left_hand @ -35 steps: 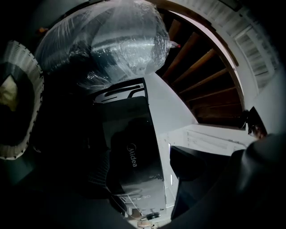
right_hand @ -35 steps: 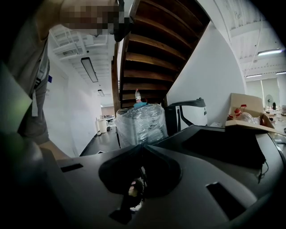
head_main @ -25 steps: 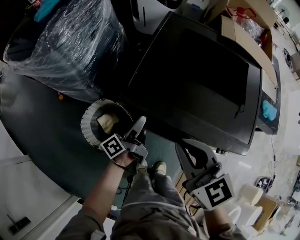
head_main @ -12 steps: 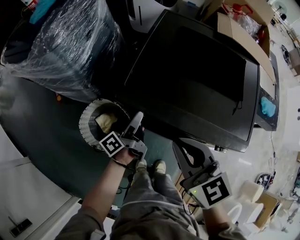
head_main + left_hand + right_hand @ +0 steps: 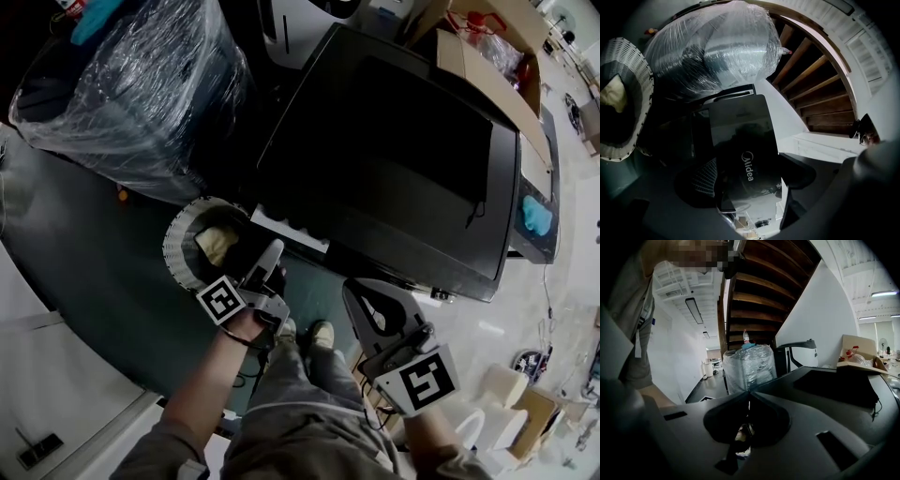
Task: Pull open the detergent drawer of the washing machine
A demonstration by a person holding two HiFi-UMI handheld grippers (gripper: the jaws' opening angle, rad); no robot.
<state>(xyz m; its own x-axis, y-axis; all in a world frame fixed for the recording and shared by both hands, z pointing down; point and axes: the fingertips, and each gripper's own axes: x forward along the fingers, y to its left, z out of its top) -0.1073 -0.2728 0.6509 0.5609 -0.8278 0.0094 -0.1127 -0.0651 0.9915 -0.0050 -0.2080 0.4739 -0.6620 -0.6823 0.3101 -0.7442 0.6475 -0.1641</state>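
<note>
- Gripping the glossy black detergent drawer (image 5: 745,159) with the "Midea" logo on its front, the left tool (image 5: 275,251) has one jaw on each side of the panel, and the panel fills the gap between them.
- From the head view, that drawer (image 5: 291,228) sticks out from the front edge of the big black washing machine (image 5: 394,159). It shows as a narrow white strip just beyond the left tool's tips.
- In the left gripper view, a bit of the drawer's white inside shows below the black front, down between the jaws.
- Over on the other side, the right tool (image 5: 361,295) hangs off to the right of the drawer, near the machine's front edge and well clear of the left tool.
- Its own view shows the right tool (image 5: 749,397) closed, jaws meeting tip to tip with nothing between them.
- Just left of the drawer sits a round white slatted laundry basket (image 5: 173,248) with a pale yellowish cloth (image 5: 217,246) inside.
- Farther back on the left stands a bulky dark load wrapped in clear plastic film (image 5: 141,75).
- At the far right corner of the machine, an open brown cardboard box (image 5: 478,56) rests at the top's back edge.
- The person's shoes (image 5: 305,333) are planted on the dark floor between the two tools.
</note>
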